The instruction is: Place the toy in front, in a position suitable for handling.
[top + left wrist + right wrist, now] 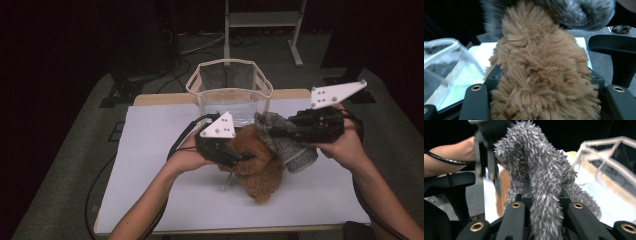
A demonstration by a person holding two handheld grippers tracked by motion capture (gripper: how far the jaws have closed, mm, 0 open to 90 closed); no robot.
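High view: white table [165, 200] in dark room; left tongs [245, 156] grasp brown fleece [260, 172], right tongs [272, 133] grey fleece [295, 150].

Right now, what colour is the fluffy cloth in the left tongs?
Brown fluffy cloth; clearest in the left gripper view.

High view looking down on table [150, 200], gripper views close up, all sharing mesh basket [230, 85].

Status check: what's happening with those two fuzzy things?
Left hand-held gripper clamps fluffy brown sock. Right hand-held gripper clamps fuzzy grey sock. Mesh basket behind.
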